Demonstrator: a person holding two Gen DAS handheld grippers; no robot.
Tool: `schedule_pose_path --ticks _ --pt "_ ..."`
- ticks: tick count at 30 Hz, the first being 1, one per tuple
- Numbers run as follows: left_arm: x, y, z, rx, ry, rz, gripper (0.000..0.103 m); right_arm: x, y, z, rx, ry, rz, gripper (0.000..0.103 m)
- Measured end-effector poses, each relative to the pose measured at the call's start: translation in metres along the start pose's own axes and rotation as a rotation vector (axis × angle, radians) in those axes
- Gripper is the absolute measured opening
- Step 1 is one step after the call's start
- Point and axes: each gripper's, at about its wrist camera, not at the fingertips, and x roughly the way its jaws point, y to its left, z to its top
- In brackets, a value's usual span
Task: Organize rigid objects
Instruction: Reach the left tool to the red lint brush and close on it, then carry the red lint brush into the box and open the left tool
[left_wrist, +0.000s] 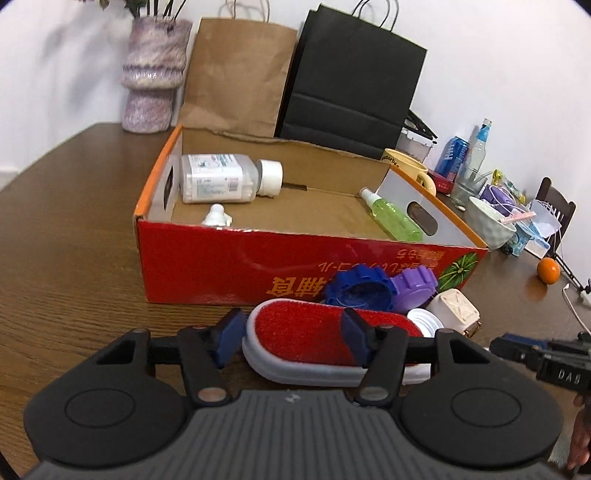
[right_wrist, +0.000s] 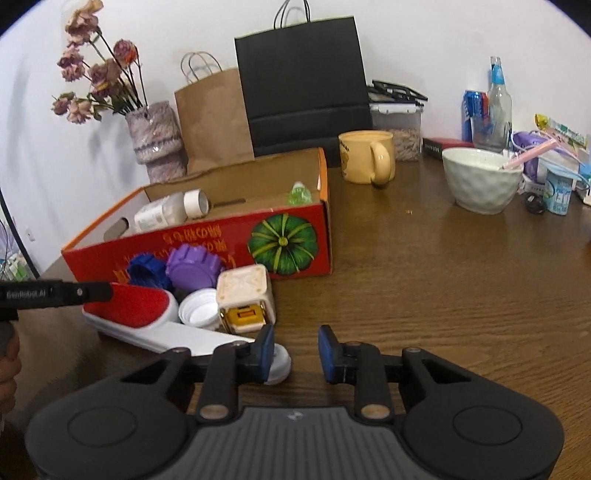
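Nearest the left wrist camera, the left gripper (left_wrist: 291, 341) has its jaws spread wide around the red pad of a lint brush (left_wrist: 306, 334) lying on the wooden table (left_wrist: 74, 266); contact is unclear. Just beyond sit a blue gear (left_wrist: 356, 286), a purple gear (left_wrist: 415, 286), a cream cube (left_wrist: 456, 310) and a white cap (left_wrist: 424, 321), all near the red cardboard box (left_wrist: 221, 266). Right of the brush handle, the right gripper (right_wrist: 295, 354) hovers with jaws parted, holding nothing.
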Motion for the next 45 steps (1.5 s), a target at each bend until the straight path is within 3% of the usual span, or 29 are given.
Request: schedule_pose_path --ticks 7,13,25,33,34,36,38,41,45 --pt "-0.007 0.001 -0.005 -0.009 -0.008 -0.002 0.039 -0.011 0.001 -0.002 0.01 0.004 0.003 0.025" --pt "-0.016 -0.002 -0.013 -0.006 -0.015 0.0 0.038 -0.018 -0.003 -0.012 0.03 0.011 -0.009 0.025" --pt "-0.032 -0.024 -0.026 0.036 -0.005 -0.004 0.041 -0.031 -0.01 -0.02 0.056 0.018 -0.028 0.025" --pt "-0.063 -0.05 -0.047 0.05 -0.003 -0.109 0.041 -0.039 -0.024 -0.028 0.104 0.022 -0.008 0.022" --pt "-0.063 -0.055 -0.049 0.064 -0.006 -0.109 0.041 -0.039 -0.024 -0.028 0.105 0.018 0.005 0.017" --pt "-0.064 -0.058 -0.049 0.08 -0.025 -0.042 0.043 -0.039 -0.024 -0.029 0.104 0.007 -0.001 0.016" --pt "-0.064 -0.054 -0.045 0.086 -0.062 0.017 0.06 -0.039 -0.026 -0.03 0.109 0.002 -0.001 0.016" --pt "-0.053 -0.042 -0.035 0.076 -0.041 0.054 0.062 -0.039 -0.028 -0.029 0.105 -0.009 -0.014 0.016" --pt "-0.042 -0.032 -0.032 0.021 0.022 -0.036 0.06 -0.035 -0.027 -0.027 0.098 -0.019 -0.03 0.016"
